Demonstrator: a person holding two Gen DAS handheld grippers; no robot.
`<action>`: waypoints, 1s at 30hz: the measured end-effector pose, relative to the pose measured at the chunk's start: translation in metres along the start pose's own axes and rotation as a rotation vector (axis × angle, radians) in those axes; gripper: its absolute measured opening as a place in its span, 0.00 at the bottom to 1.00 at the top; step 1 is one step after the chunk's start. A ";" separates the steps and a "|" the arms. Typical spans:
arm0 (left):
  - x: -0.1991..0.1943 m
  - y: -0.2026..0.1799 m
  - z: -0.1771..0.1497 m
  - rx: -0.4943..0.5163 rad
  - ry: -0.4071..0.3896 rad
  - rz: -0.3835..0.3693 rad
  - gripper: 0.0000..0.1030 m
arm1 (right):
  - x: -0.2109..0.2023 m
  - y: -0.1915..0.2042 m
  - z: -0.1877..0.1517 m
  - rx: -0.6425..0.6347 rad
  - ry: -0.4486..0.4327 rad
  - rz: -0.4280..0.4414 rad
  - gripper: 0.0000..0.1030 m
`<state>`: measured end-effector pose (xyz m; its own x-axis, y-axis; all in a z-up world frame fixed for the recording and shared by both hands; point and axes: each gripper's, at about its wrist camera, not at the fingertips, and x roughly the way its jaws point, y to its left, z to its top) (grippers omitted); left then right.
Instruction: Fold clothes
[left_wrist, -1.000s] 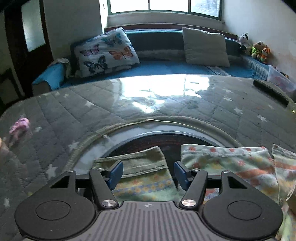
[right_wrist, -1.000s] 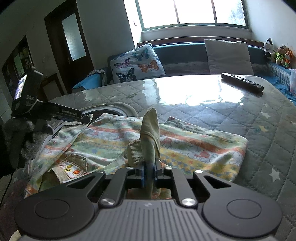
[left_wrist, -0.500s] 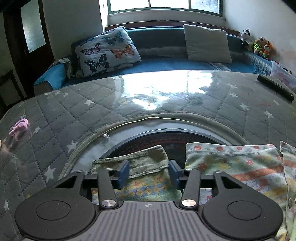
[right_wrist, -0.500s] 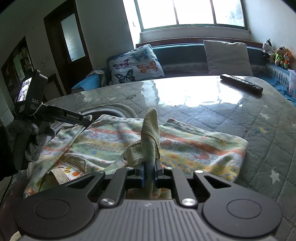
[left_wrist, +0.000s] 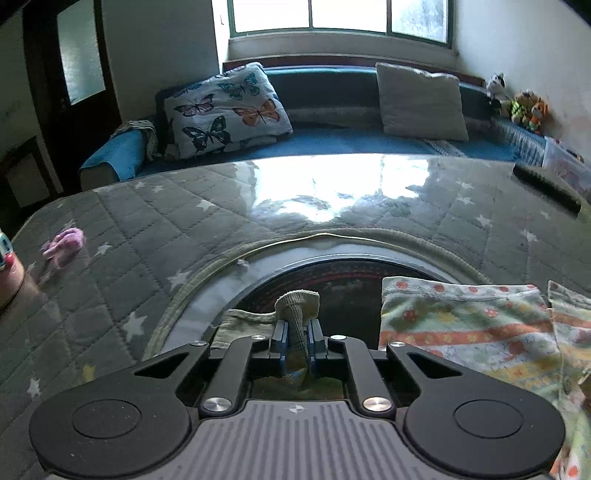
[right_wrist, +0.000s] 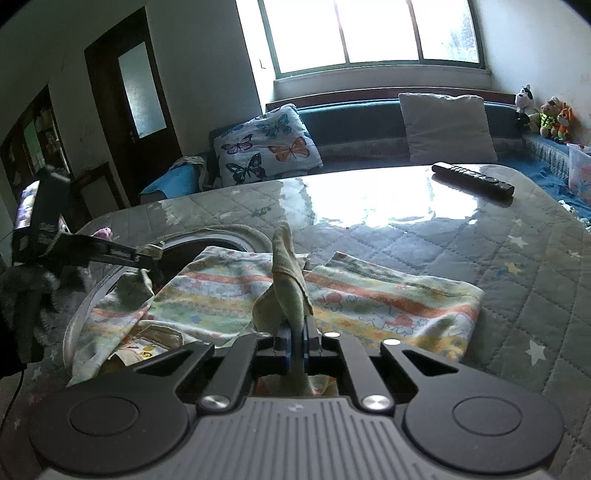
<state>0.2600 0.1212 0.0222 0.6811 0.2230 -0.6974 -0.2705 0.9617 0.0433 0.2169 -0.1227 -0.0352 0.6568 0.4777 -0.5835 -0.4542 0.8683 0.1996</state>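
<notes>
A small striped, floral-print garment with ribbed green cuffs lies spread on the quilted grey table cover. My left gripper is shut on one green ribbed cuff, which bunches up between the blue pads. The garment's body lies to its right. My right gripper is shut on another green cuff that stands up from the pads. The left gripper also shows at the left of the right wrist view, holding its cuff at the garment's left end.
A dark round opening with a pale rim lies under the garment's left end. A black remote rests at the table's far right. A pink toy sits at the left. A blue sofa with pillows stands behind.
My left gripper has closed from open onto the green cuff, which now bunches up between its pads. My right gripper stays shut on its cuff, barely moved.
</notes>
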 end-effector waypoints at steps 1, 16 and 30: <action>-0.006 0.003 -0.001 -0.006 -0.011 0.003 0.11 | -0.001 0.001 0.000 0.000 -0.001 -0.003 0.05; -0.104 0.089 -0.043 -0.202 -0.132 0.054 0.11 | -0.037 0.004 -0.003 0.026 -0.082 -0.052 0.03; -0.182 0.140 -0.095 -0.306 -0.223 0.102 0.10 | -0.110 -0.024 -0.023 0.133 -0.183 -0.164 0.03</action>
<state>0.0330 0.1995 0.0872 0.7626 0.3764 -0.5261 -0.5117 0.8486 -0.1345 0.1414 -0.1991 0.0064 0.8181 0.3350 -0.4674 -0.2575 0.9402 0.2230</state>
